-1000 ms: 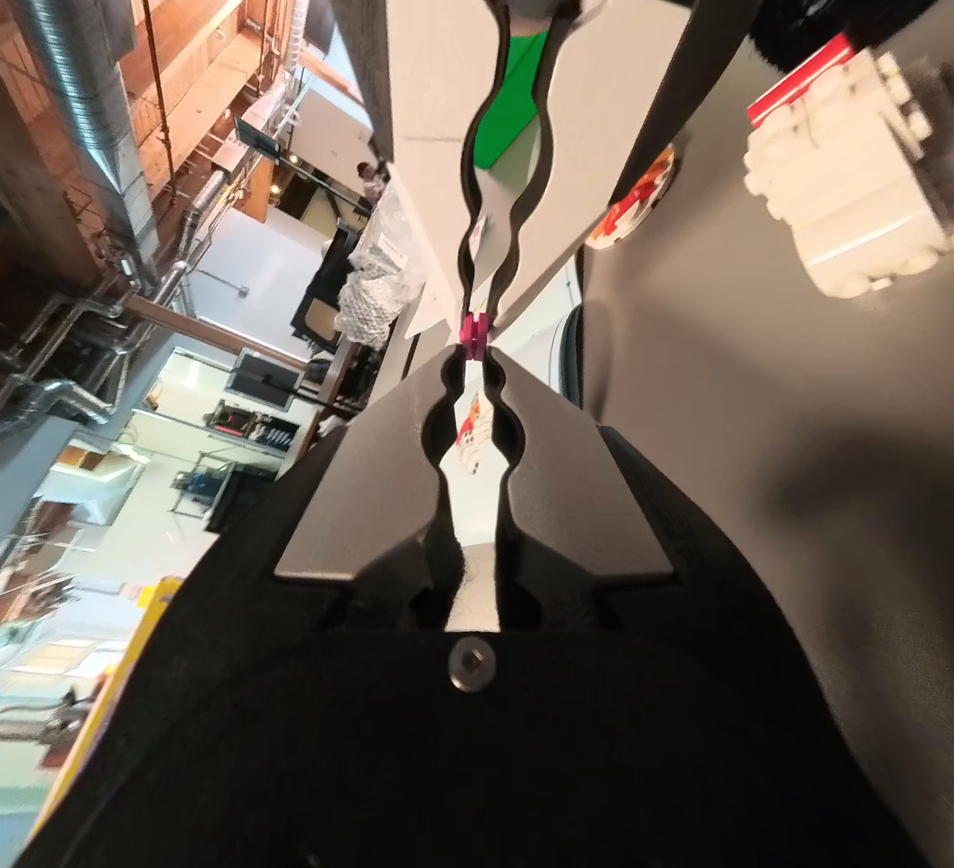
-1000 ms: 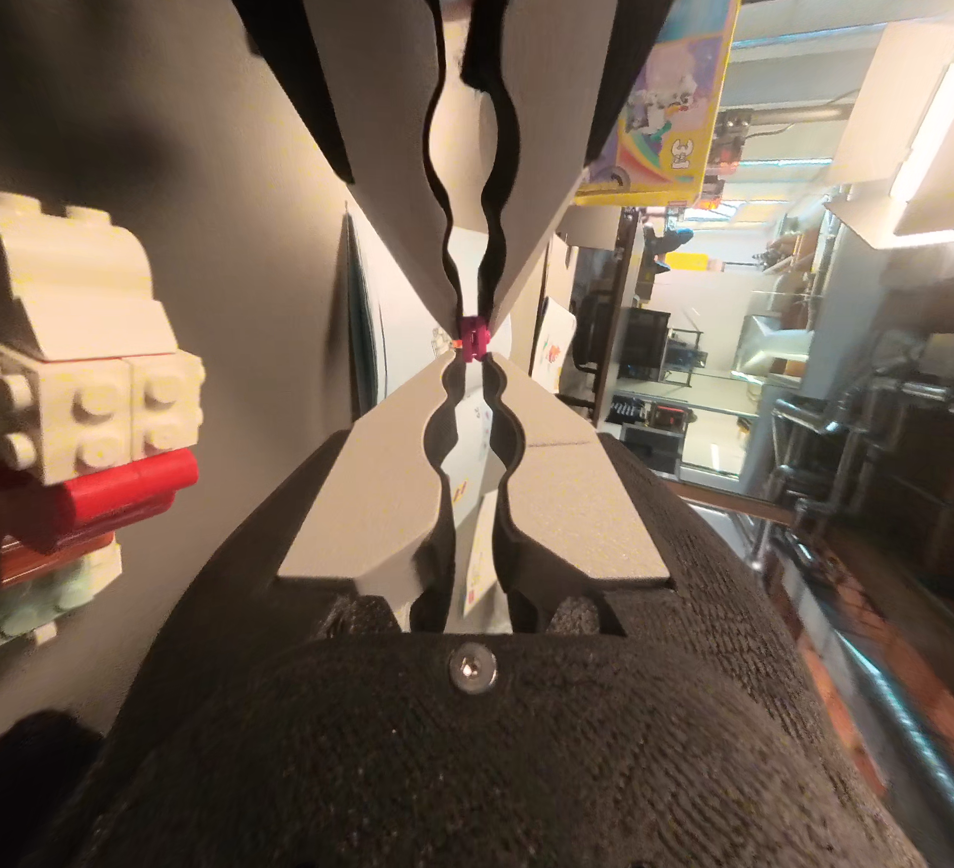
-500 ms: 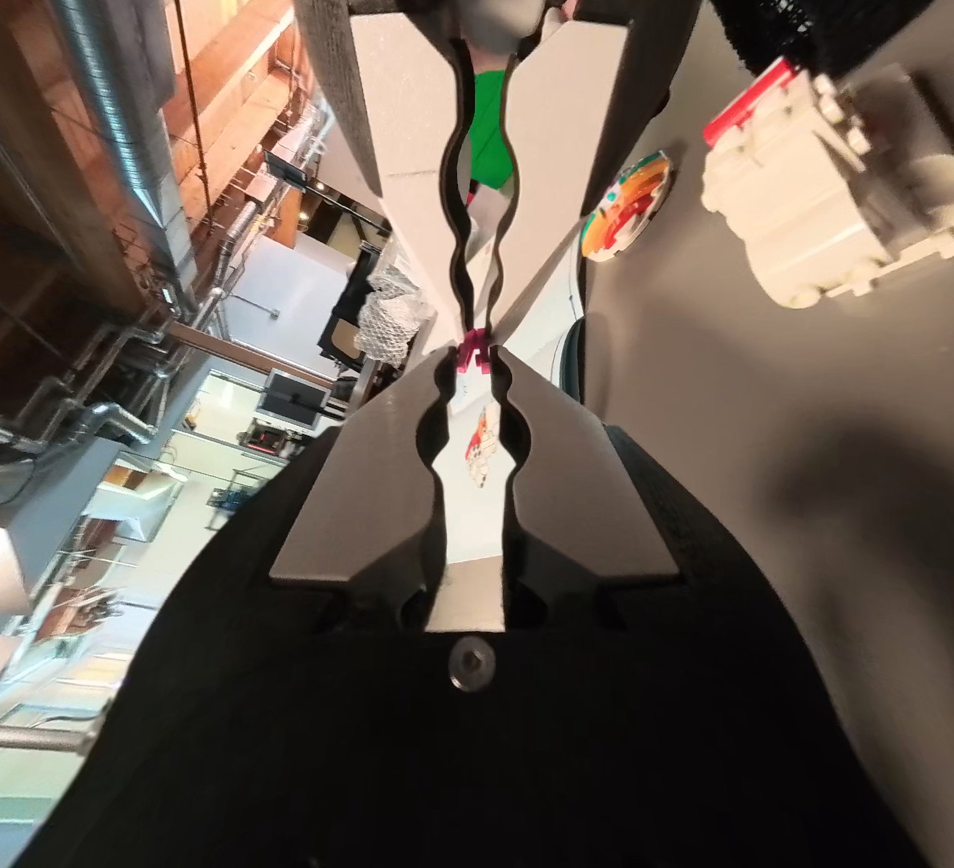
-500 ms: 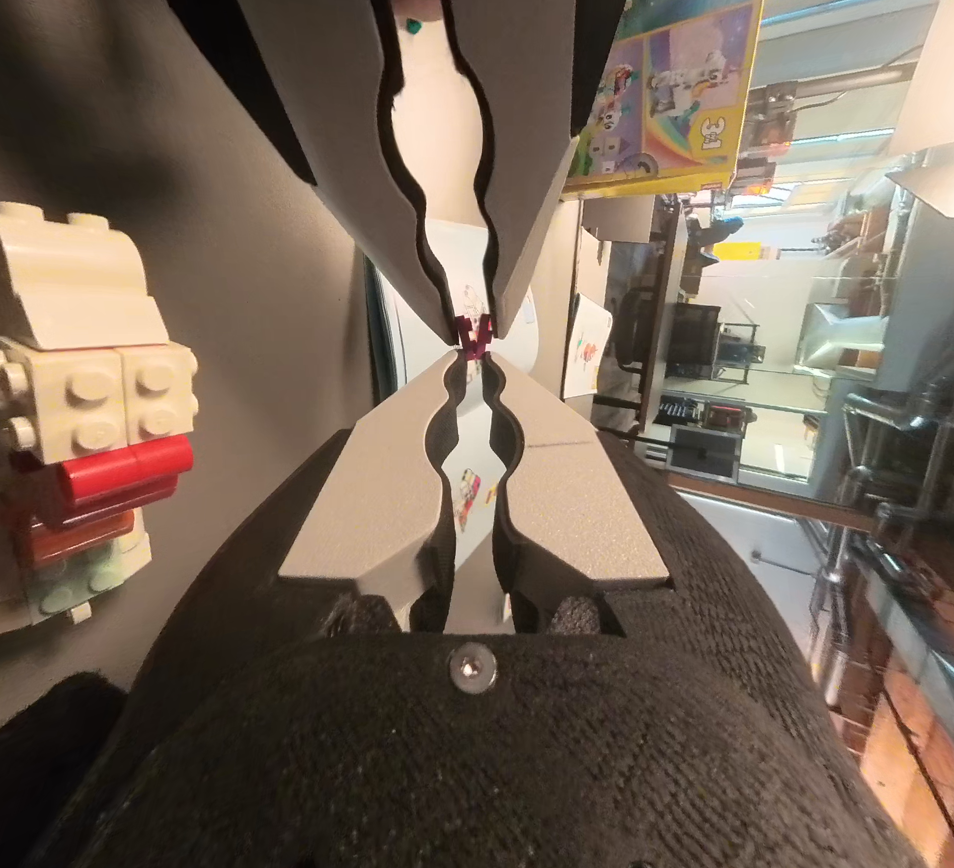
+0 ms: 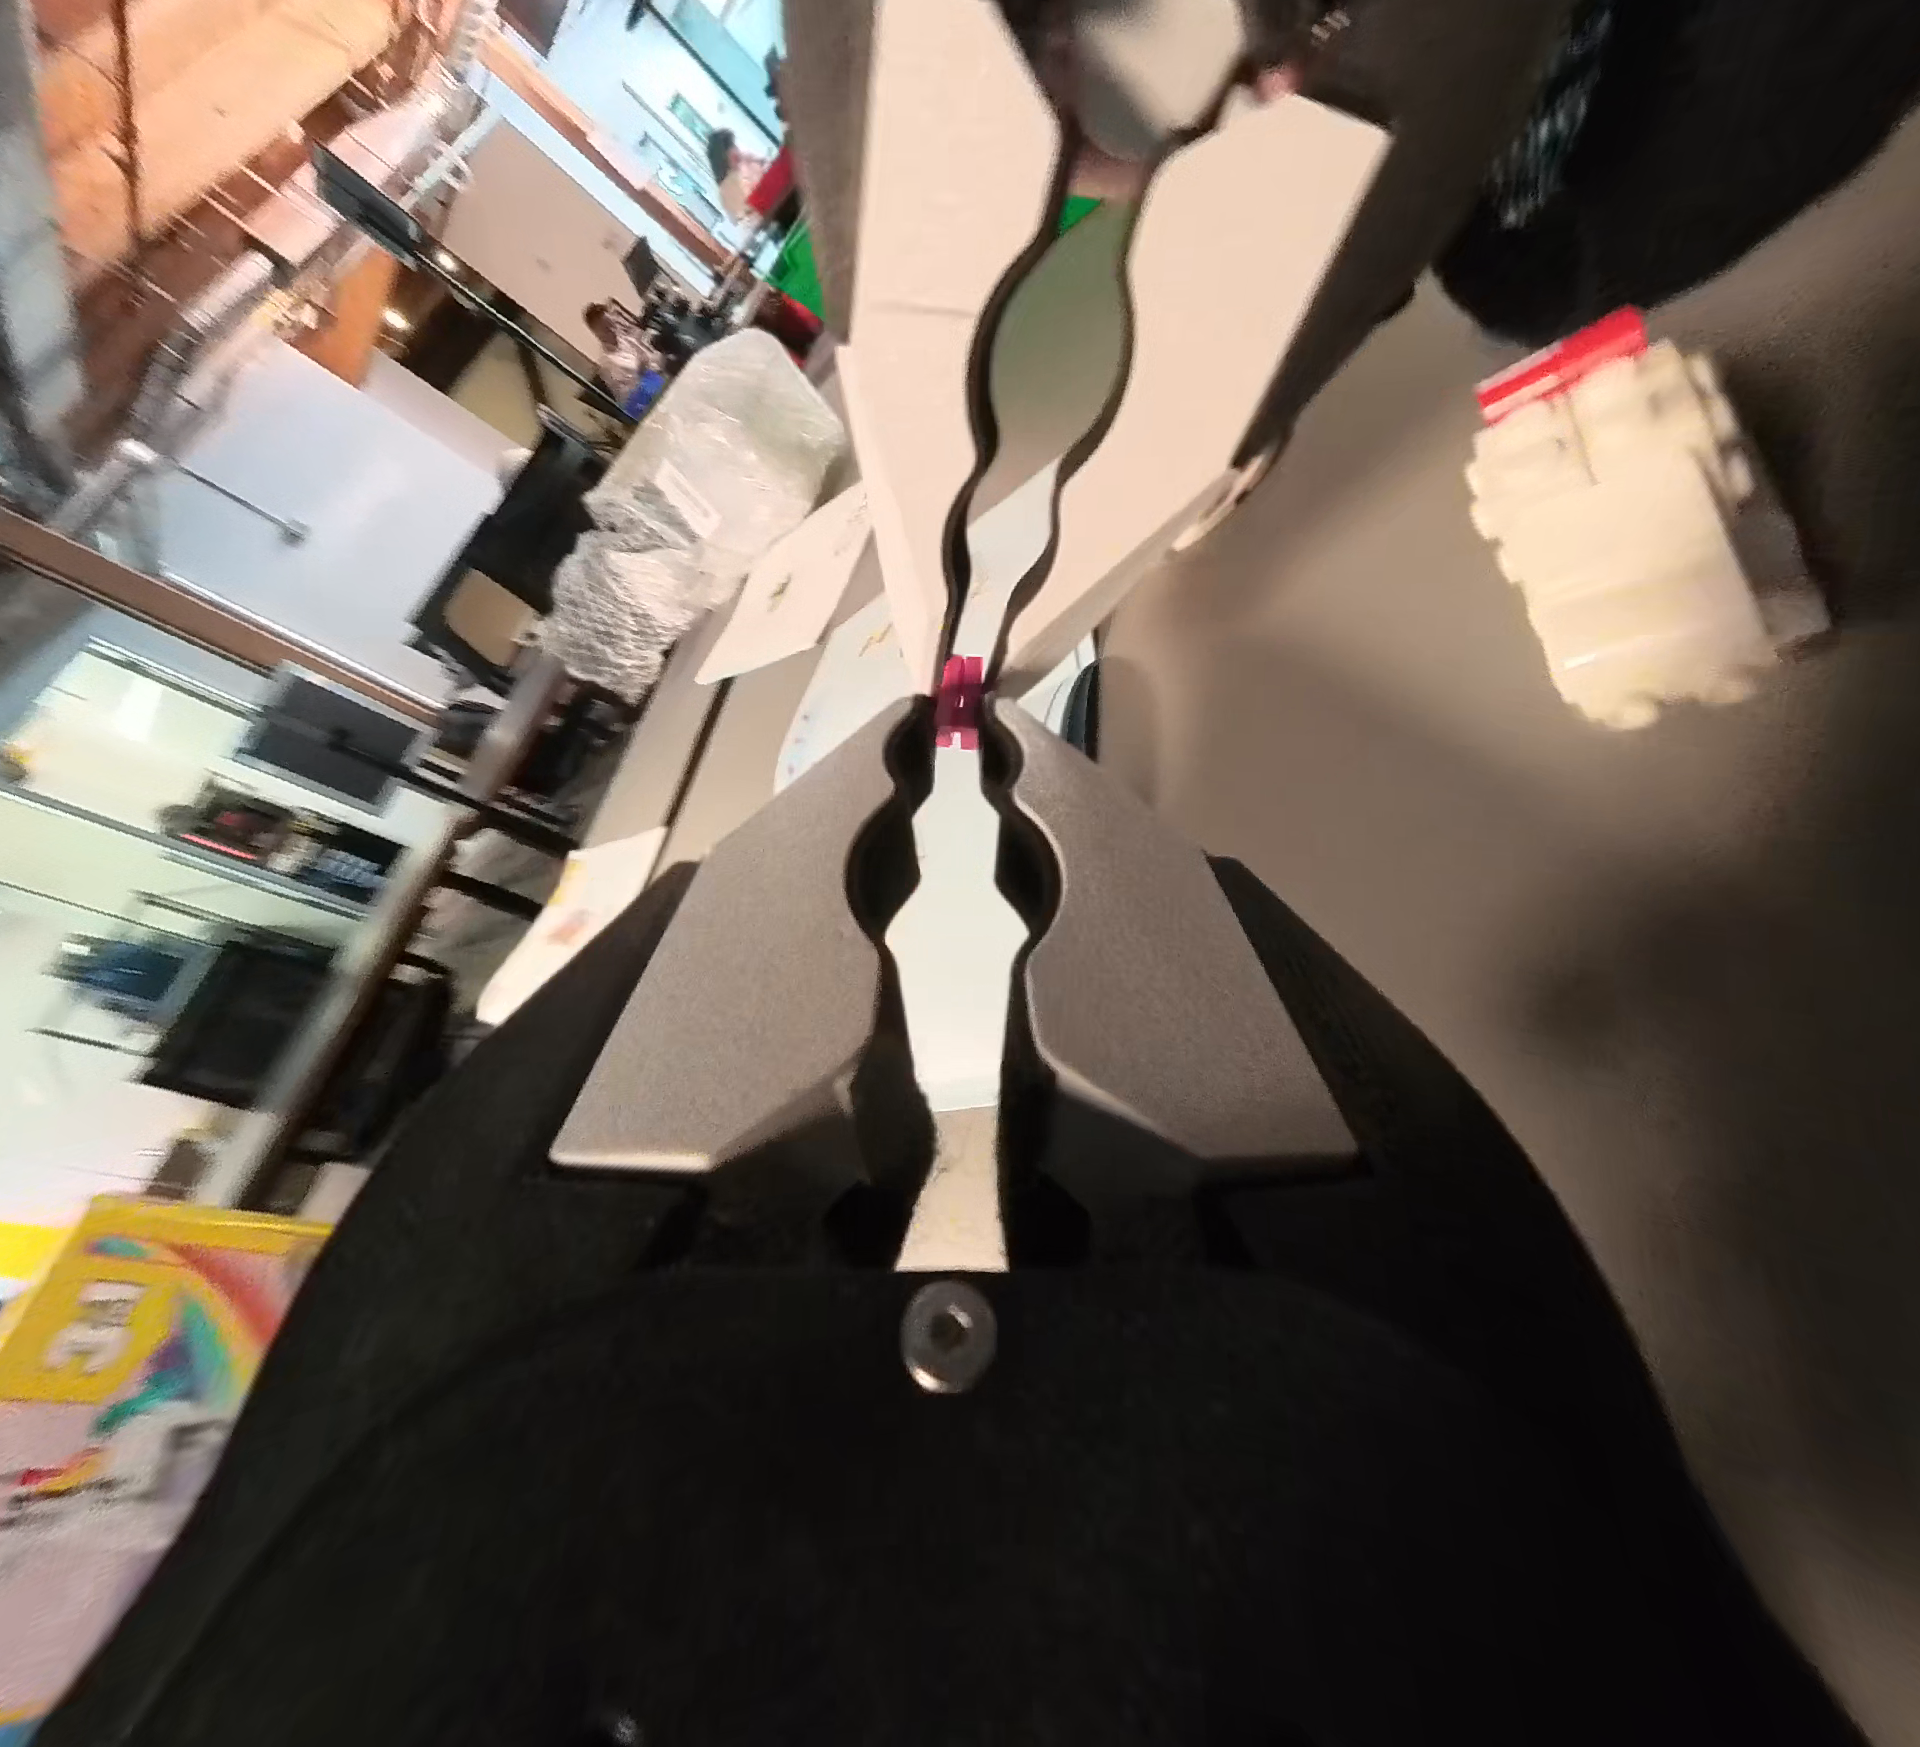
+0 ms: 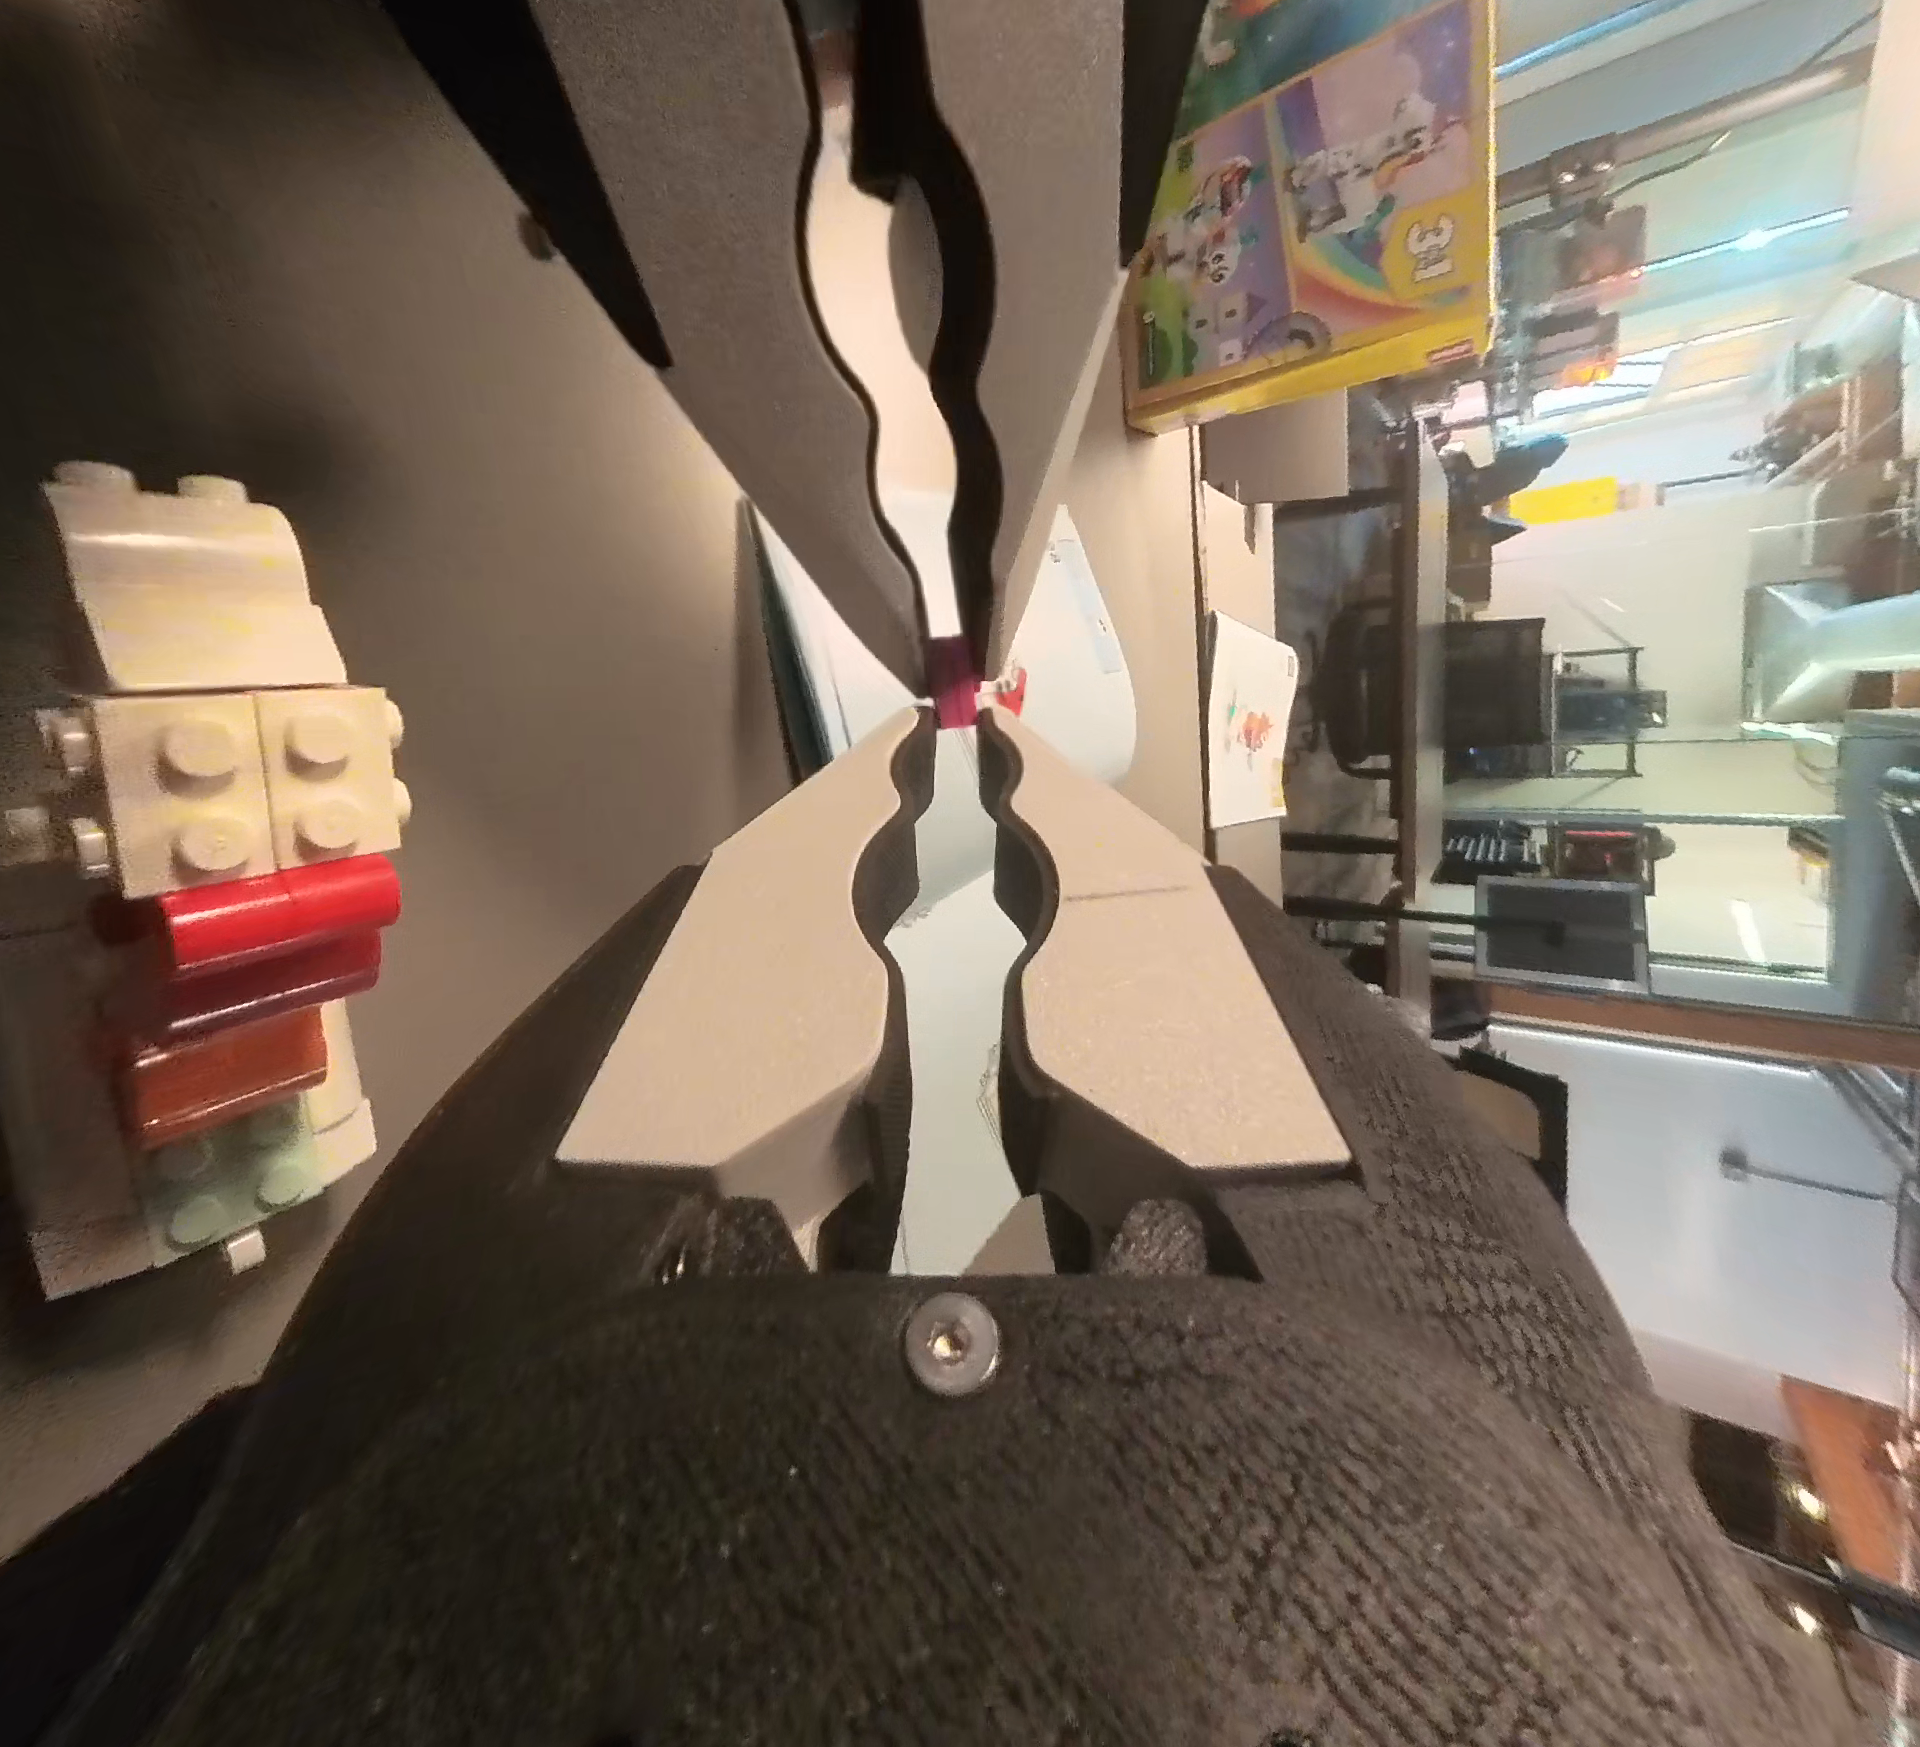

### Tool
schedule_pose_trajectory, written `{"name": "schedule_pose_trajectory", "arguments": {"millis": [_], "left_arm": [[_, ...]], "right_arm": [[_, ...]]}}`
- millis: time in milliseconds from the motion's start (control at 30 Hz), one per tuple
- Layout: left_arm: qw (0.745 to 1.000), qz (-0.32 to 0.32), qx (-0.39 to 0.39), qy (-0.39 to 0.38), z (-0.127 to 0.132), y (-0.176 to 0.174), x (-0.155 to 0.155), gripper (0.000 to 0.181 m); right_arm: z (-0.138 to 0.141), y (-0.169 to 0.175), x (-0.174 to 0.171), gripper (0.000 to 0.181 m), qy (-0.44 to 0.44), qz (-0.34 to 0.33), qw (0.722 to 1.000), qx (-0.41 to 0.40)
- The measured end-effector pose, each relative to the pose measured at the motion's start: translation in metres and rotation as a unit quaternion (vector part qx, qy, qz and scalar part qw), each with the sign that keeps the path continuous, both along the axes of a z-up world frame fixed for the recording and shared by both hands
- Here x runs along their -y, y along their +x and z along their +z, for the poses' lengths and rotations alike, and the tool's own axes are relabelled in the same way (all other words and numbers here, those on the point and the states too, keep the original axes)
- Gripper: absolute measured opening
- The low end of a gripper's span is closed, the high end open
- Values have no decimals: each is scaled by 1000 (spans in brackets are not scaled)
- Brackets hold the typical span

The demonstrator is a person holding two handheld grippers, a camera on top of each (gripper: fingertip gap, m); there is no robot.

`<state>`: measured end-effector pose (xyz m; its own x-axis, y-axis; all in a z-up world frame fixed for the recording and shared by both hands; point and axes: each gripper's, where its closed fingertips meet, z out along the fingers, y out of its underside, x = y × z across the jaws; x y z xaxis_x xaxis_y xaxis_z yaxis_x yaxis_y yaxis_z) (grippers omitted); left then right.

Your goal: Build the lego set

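Tiny magenta piece sits pinched tip-to-tip between both claws, mid-air above the dark table. Left gripper nearly closed on it; right gripper likewise, though its own hold looks marginal. White-and-red partial build lies at 9 o'clock in the right view — untouched. Judged early-to-mid: small sub-assembly unjoined, set box at 1 o'clock.

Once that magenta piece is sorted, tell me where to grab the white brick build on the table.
Take the white brick build across its two flat white side walls at mid-height, coming down from above with a hand-held gripper. The stepped red and pale green bricks at one end and the studded faces are uneven. The sloped white top would likely let fingers slide.
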<state>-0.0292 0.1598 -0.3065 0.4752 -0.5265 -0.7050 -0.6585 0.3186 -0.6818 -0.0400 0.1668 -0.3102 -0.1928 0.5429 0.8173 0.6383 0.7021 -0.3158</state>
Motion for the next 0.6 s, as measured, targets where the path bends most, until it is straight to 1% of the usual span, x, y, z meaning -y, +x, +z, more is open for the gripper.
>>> {"name": "schedule_pose_trajectory", "arguments": {"millis": [67, 300, 600], "left_arm": [[1000, -4, 14, -15, 0, 0, 0, 6], [999, -5, 25, -38, -3, -2, -1, 6], [998, -1, 50, -44, -4, -8, -6, 7]], "right_arm": [[1, -1, 2, 7, -2, 7, 1000, -8], [-1, -3, 1, 5, -17, 16, 1000, -9], [-3, -9, -3, 4, -89, 32, 994, -54]]}}
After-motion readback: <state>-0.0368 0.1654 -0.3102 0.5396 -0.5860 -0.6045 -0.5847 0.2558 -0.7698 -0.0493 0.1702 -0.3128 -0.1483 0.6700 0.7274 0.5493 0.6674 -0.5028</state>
